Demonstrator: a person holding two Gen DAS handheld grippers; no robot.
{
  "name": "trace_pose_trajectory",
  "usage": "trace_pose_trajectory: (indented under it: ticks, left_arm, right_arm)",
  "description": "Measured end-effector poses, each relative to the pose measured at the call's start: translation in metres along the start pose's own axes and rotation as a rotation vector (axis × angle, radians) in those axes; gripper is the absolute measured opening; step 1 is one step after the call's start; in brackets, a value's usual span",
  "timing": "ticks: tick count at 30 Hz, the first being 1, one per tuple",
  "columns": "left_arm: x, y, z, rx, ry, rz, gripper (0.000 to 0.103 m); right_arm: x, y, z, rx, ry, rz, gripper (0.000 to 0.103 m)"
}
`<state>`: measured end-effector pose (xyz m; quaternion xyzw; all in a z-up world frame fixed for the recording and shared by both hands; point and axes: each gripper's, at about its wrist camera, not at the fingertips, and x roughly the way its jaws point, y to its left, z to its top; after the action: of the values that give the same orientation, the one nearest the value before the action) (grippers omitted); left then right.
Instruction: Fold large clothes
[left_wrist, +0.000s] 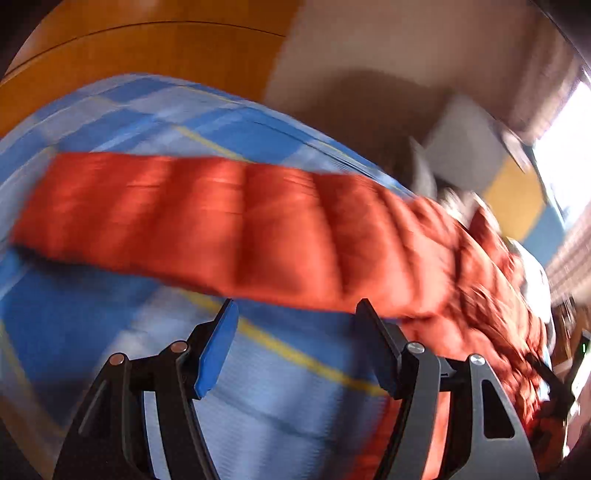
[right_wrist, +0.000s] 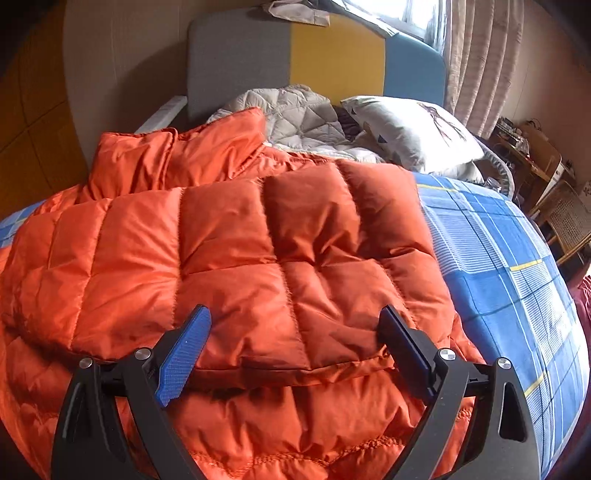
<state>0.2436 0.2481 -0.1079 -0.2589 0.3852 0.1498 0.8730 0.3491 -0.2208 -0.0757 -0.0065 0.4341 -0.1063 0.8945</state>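
Orange jacket (right_wrist: 236, 266) is lying on the bed (right_wrist: 498, 258), long axis running left-right, right gripper (right_wrist: 295, 347) hovering wide open over its near edge, left gripper (left_wrist: 295, 343) gaping empty beside the sleeve (left_wrist: 177, 210).

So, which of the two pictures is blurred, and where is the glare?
Left wrist view: smeared by motion, orange jacket and plaid sheet streaky, window blown out. Right wrist view: sharp, strong glare on the pillow.
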Motion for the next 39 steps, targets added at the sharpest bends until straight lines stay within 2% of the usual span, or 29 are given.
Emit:
trace_pose_trajectory:
  ticks: [4,7,13,18,21,22,23,25,28,33,39]
  left_arm:
    - [-0.017,0.067,0.011,-0.111,-0.037,0.112,0.066]
    - [-0.022,0.109,0.017,-0.202,-0.042,0.166,0.066]
    - [-0.022,0.156,0.027,-0.318,-0.06,0.234,0.062]
    - [-0.008,0.174,0.03,-0.413,-0.042,0.225,0.048]
    - [-0.007,0.18,0.034,-0.438,-0.052,0.211,0.039]
    - [-0.004,0.182,0.037,-0.438,-0.053,0.214,0.031]
    - [-0.002,0.183,0.04,-0.436,-0.056,0.196,0.016]
    - [0.0,0.18,0.046,-0.409,-0.066,0.202,0.008]
    - [-0.006,0.162,0.055,-0.347,-0.102,0.186,0.005]
    - [-0.019,0.114,0.073,-0.228,-0.159,0.074,0.005]
    - [-0.024,0.026,0.085,-0.056,-0.181,-0.067,0.004]
  right_arm:
    - [0.005,-0.001,-0.003,-0.005,0.01,-0.004,0.092]
    - [0.009,0.002,-0.005,-0.009,0.014,-0.014,0.093]
    - [0.014,0.006,-0.008,-0.02,0.013,-0.03,0.094]
    - [0.016,0.008,-0.009,-0.022,0.015,-0.034,0.094]
    - [0.018,0.007,-0.009,-0.021,0.017,-0.032,0.094]
    - [0.018,0.007,-0.009,-0.022,0.018,-0.032,0.094]
    - [0.019,0.007,-0.009,-0.023,0.019,-0.032,0.094]
    - [0.02,0.007,-0.01,-0.022,0.022,-0.03,0.094]
    - [0.02,0.006,-0.01,-0.022,0.025,-0.029,0.094]
    - [0.022,0.006,-0.011,-0.024,0.027,-0.029,0.094]
    - [0.023,0.006,-0.011,-0.019,0.028,-0.023,0.094]
